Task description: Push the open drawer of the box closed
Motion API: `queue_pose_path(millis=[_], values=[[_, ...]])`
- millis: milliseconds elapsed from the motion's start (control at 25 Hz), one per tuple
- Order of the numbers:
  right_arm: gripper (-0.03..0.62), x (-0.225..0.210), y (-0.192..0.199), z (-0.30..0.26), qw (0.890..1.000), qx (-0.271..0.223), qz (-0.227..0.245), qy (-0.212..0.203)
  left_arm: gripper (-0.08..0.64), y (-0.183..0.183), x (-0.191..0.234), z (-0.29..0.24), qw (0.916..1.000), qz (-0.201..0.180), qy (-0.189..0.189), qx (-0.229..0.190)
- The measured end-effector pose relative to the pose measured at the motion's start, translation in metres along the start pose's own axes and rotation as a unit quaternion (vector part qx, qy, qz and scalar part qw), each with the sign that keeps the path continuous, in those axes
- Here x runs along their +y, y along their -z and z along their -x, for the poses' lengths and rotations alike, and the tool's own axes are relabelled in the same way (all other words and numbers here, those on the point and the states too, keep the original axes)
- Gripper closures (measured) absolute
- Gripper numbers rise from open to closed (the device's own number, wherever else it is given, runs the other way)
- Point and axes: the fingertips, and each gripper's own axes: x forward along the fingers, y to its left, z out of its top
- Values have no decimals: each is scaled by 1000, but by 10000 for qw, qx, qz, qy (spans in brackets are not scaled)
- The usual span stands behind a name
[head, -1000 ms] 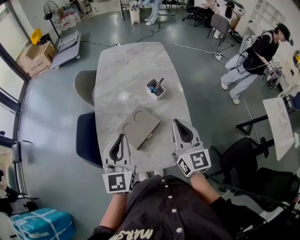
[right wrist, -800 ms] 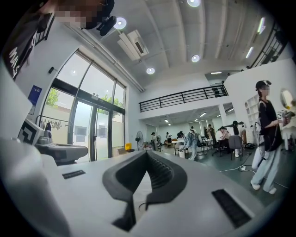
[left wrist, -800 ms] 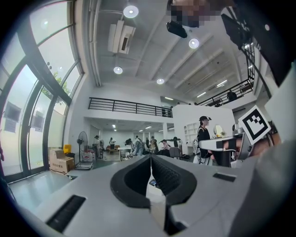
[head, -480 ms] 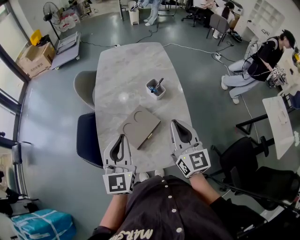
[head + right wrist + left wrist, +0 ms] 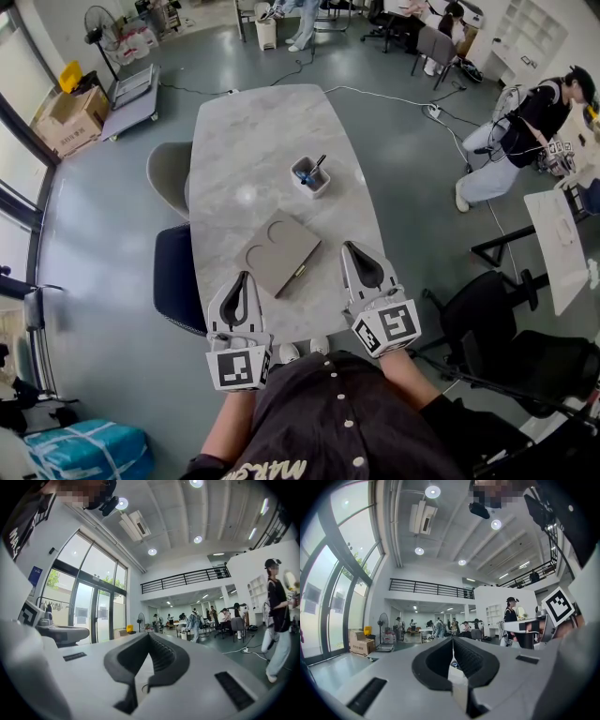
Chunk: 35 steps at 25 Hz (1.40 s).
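A long marble table (image 5: 244, 141) runs away from the person, and the flat brown box (image 5: 278, 251) lies on its near half, turned cornerwise. The box sits between the tips of the two grippers. The left gripper (image 5: 246, 275) is just beside its near-left edge, and the right gripper (image 5: 350, 245) is near its right corner but apart from it. Both grippers have their jaws pressed together at the tips — nothing held in either. Farther up the table stands a small pen cup (image 5: 310, 178).
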Motion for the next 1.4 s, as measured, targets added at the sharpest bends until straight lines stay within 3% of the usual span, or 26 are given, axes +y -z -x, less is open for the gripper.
queue_pose_path(millis=[1400], values=[[595,4,-3,-7,10000,0,26,-68,543,-1,2,-7,10000,15,16,19]])
